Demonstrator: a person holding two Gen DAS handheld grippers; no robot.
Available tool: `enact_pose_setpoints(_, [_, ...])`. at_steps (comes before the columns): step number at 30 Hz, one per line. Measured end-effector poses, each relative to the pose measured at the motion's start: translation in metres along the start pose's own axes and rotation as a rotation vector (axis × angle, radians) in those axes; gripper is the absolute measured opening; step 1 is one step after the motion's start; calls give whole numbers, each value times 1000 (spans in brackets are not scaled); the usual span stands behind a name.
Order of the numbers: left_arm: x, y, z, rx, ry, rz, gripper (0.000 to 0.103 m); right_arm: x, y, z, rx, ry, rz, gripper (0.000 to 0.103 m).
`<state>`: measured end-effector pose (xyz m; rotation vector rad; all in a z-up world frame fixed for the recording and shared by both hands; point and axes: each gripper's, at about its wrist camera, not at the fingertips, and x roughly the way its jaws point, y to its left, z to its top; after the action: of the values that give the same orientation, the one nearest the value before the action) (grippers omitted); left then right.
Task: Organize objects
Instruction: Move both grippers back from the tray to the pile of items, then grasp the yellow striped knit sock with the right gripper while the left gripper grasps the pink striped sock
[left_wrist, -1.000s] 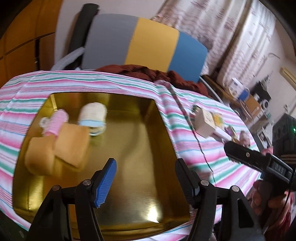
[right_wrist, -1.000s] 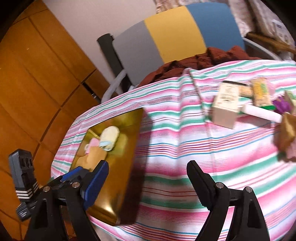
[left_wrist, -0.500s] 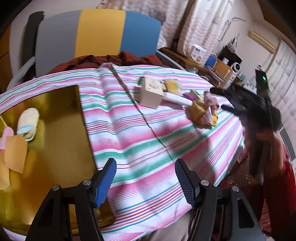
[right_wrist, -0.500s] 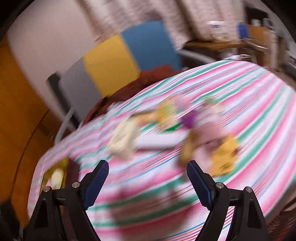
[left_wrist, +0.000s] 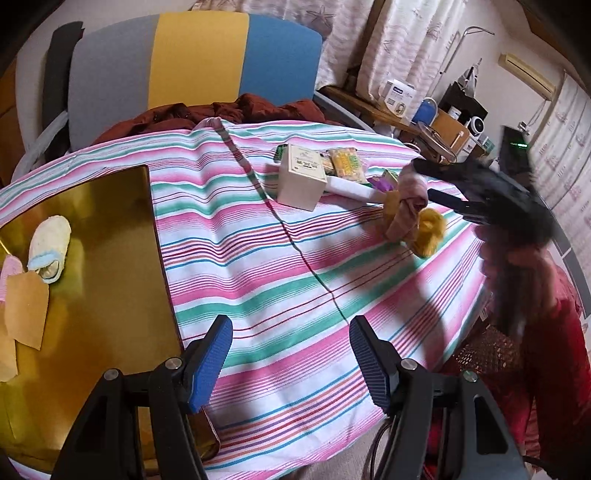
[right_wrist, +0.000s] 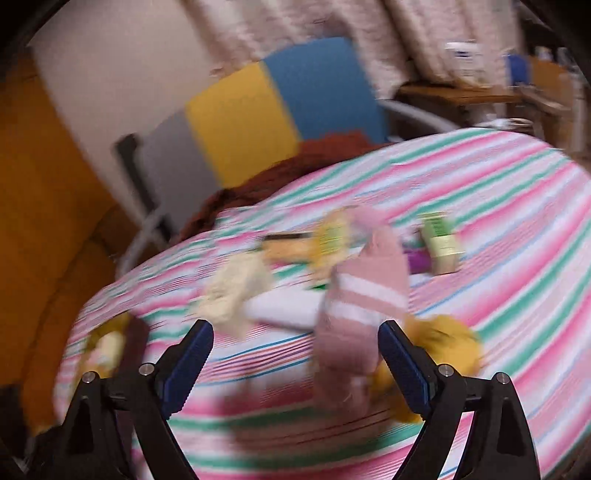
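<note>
Right gripper (right_wrist: 295, 363) jaws just widening, pink striped sock (right_wrist: 360, 317) between them, probably ungripped (blurry); left gripper (left_wrist: 290, 356) wide, empty, over striped cloth (left_wrist: 258, 258); gold tray (left_wrist: 99, 258) beside.

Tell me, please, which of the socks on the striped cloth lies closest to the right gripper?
The pink sock with white bands: it lies right before the open jaws of the right gripper, while the yellow sock lies partly behind one finger.
</note>
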<state>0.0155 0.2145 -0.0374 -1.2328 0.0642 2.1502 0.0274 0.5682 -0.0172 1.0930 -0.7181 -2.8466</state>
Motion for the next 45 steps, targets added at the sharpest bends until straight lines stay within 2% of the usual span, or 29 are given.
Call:
enact_pose_setpoints(2, [4,0,0,-3,8,-4,67,-9,9,-3,-4,-12,75,93])
enact_pose_setpoints(4, [5,-1,0,-1,13,-9,67,-24,10,-5,11,-57,68,95])
enact_pose_setpoints(5, [6,-3,0,2,15,-10,67,-28,10,-5,20,-78,44,96])
enact_pose_setpoints(7, [7,-5,-1,10,17,-14,67,-39,-1,-4,47,-133,-62,96])
enact_pose_setpoints(10, [7,-8,-1,20,17,-14,67,-37,-25,-4,126,-116,-217,96])
enact_pose_setpoints(14, [9,-7,0,17,20,-11,67,-32,-48,-15,230,-82,-249,92])
enact_pose_setpoints(19, [16,-11,4,23,27,-15,67,-17,-56,-16,230,7,-354,81])
enact_pose_setpoints(23, [24,-21,12,53,30,-20,67,-3,-79,-13,268,81,-373,74])
enact_pose_setpoints(27, [38,-35,24,81,38,-41,67,14,-92,-14,297,142,-361,72])
enact_pose_setpoints(32, [63,-57,40,115,41,-102,67,20,-94,-20,290,187,-375,50])
enact_pose_setpoints(35, [84,-71,48,116,47,-153,67,10,-94,-21,311,151,-383,47])
enact_pose_setpoints(38, [105,-84,55,110,71,-169,67,-2,-100,-21,350,106,-409,47])
enact_pose_setpoints(42, [132,-102,67,148,81,-142,67,-9,-115,-22,439,86,-381,47])
enact_pose_setpoints(45, [150,-114,73,218,75,-87,67,-8,-118,-21,455,79,-371,47])
